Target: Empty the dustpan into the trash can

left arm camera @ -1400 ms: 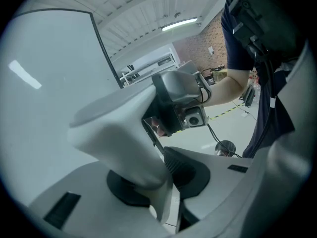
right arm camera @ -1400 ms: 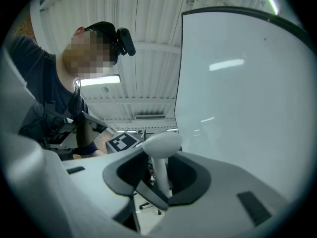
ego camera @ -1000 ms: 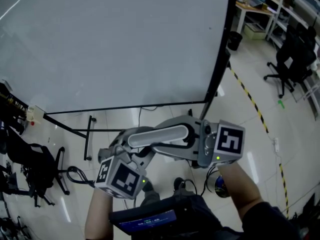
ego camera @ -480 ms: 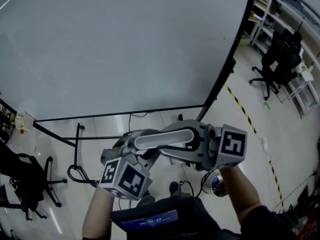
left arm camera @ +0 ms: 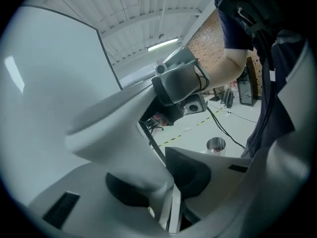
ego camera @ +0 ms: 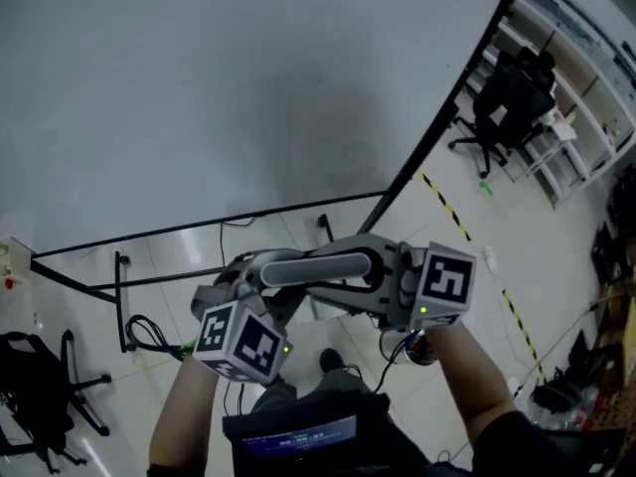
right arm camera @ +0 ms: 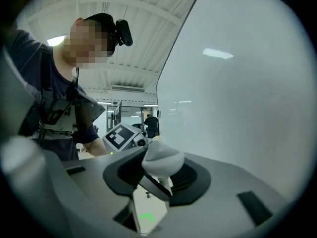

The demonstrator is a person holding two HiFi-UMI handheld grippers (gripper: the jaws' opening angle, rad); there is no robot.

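Observation:
In the head view I hold a grey-white dustpan (ego camera: 316,267) level at chest height, its slotted handle running between both grippers. My left gripper (ego camera: 231,288) is shut on its left end, and in the left gripper view the white moulding (left arm camera: 111,133) fills the jaws. My right gripper (ego camera: 383,278) is shut on the right end; in the right gripper view a white rounded tip (right arm camera: 161,158) sits between the pads. A small shiny metal trash can (ego camera: 419,350) stands on the floor below my right wrist, partly hidden by it. The trash can (left arm camera: 215,145) also shows in the left gripper view.
A big white board (ego camera: 199,87) on a black frame (ego camera: 417,152) fills the space ahead, with black foot rails (ego camera: 119,291) and cables (ego camera: 149,334) on the floor. Office chairs (ego camera: 40,400) (ego camera: 497,107), shelves (ego camera: 586,97) and yellow-black floor tape (ego camera: 467,235) lie to the sides.
Both grippers keep their hold on the dustpan. The room behind has slid leftward in the head view; the left chair has dropped lower and the right shelves have come closer.

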